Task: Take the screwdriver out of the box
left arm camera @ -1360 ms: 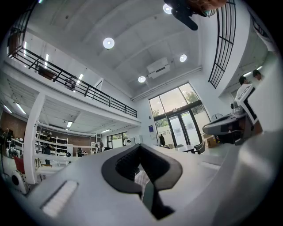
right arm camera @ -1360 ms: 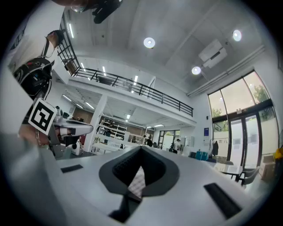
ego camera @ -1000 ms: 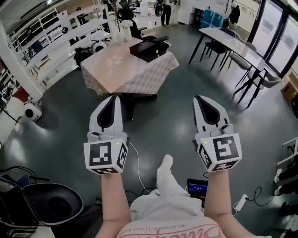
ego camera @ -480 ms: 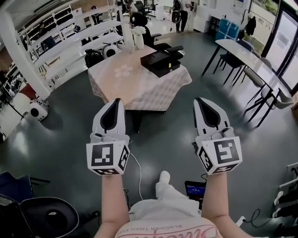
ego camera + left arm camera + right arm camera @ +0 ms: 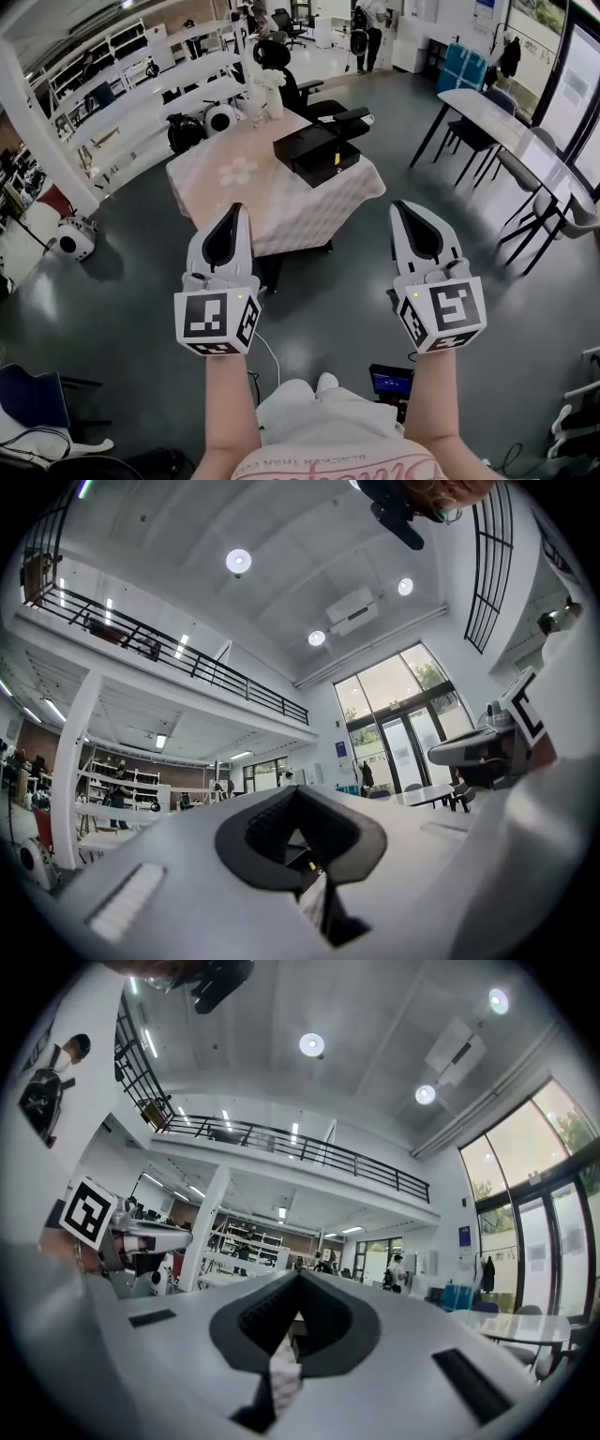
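Black flat rectangular box (image 5: 317,150) is sitting on the far right part of the cloth-covered counter (image 5: 239,197). The screwdriver can't be made out at this size; only a small yellow spot (image 5: 336,159) is showing at the box's near edge. A white vase with pale flowers (image 5: 273,92) is standing at the counter's far edge, left of the box and apart from it. The pale checked cloth is hanging down the counter's sides.

Left tongs (image 5: 233,208) and right tongs (image 5: 405,205) are hovering side by side on the near side of the counter, well short of the box and touching nothing, both pointing toward it. In the left gripper view the left tongs (image 5: 296,790) are showing jaws pressed together with nothing between them. In the right gripper view the right tongs (image 5: 299,1275) are also showing jaws closed tip to tip and empty.

Grey floor (image 5: 112,281) is showing all round. A black office chair (image 5: 281,61) is standing behind the counter, with white shelving (image 5: 141,89) to the left and a long white counter (image 5: 511,117) to the right. A small lit screen (image 5: 391,382) is lying on the floor by the person's white trousers (image 5: 328,412).
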